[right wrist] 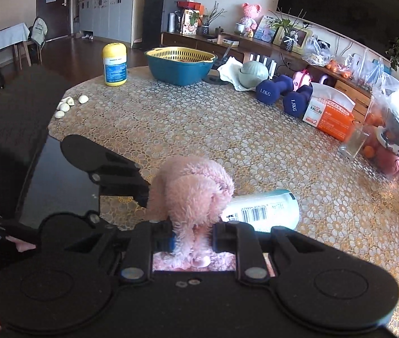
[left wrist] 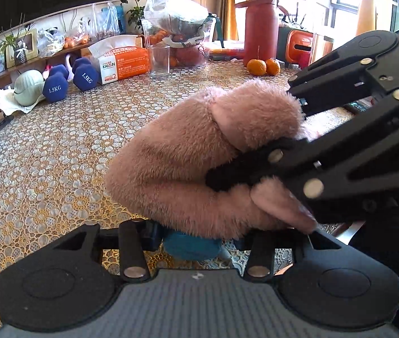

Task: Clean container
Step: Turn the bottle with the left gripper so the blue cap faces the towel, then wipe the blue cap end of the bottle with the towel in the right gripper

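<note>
the wiping step looks underway: the right gripper [right wrist: 192, 238] is clamped on the pink fluffy cloth [right wrist: 196, 191], pressed against the container [right wrist: 264, 209] lying on its side, whose teal end the left gripper [left wrist: 196, 246] pinches, so next comes rubbing along it.

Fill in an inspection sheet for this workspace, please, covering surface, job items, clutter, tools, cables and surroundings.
Surface: table under a lace-patterned cover.
Job's things: container lying on its side; pink fluffy cloth bunched over one end.
Clutter: dumbbells, tissue box, glass, basin, yellow bottle, oranges.
Tools: right tool shut on the cloth; left tool appears to grip the container's teal end.
Cables: thin leads on the wall under the television; nothing seen on the table.
Surroundings: living room, sideboard with frames and plants.
</note>
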A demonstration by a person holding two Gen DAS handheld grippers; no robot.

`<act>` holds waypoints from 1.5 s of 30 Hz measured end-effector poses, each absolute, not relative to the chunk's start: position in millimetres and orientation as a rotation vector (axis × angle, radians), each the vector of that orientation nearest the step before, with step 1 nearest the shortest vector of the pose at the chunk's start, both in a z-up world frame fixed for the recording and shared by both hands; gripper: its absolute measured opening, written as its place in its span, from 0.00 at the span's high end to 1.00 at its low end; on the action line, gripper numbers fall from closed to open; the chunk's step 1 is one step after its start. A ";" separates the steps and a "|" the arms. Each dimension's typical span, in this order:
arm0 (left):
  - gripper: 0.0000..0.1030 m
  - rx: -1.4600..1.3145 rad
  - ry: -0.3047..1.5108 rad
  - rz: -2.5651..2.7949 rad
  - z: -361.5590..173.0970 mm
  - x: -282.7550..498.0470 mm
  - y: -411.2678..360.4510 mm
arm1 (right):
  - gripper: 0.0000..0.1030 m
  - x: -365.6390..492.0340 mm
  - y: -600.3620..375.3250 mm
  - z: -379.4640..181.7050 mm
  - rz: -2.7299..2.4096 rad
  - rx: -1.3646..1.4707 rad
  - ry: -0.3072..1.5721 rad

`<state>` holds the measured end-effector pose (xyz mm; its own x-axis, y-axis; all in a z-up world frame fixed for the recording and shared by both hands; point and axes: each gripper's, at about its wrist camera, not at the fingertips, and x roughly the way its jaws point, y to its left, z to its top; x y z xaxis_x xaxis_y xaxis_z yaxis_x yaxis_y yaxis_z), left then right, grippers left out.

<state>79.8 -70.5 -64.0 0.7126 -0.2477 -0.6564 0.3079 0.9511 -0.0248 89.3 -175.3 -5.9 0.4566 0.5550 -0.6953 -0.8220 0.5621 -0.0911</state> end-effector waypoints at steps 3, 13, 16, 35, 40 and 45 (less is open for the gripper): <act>0.57 0.068 0.720 -0.318 -63.8 81.1 -66.4 | 0.81 98.9 -176.4 -5.4 0.853 -0.467 0.656; 0.57 0.035 0.728 -0.330 -63.8 83.6 -61.3 | 0.80 144.4 -187.2 -8.1 0.724 -0.468 0.655; 0.57 0.026 0.732 -0.330 -63.9 84.2 -59.9 | 0.80 157.6 -192.4 -9.5 0.685 -0.459 0.657; 0.57 -0.031 0.742 -0.287 -41.3 116.5 -36.9 | 0.81 194.9 -238.5 -9.7 0.500 -0.404 0.674; 0.57 -0.120 0.754 -0.288 -32.7 124.6 -26.6 | 0.81 167.2 -240.8 21.7 0.656 -0.322 0.581; 0.57 -0.156 0.759 -0.289 -29.8 127.4 -22.8 | 0.81 140.2 -219.4 31.3 0.866 -0.350 0.540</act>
<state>127.4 -22.8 -29.8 0.6886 -0.3130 -0.6541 0.2013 0.9491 -0.2423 140.2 -219.4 31.3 0.5274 0.6218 -0.5789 -0.7933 0.6043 -0.0736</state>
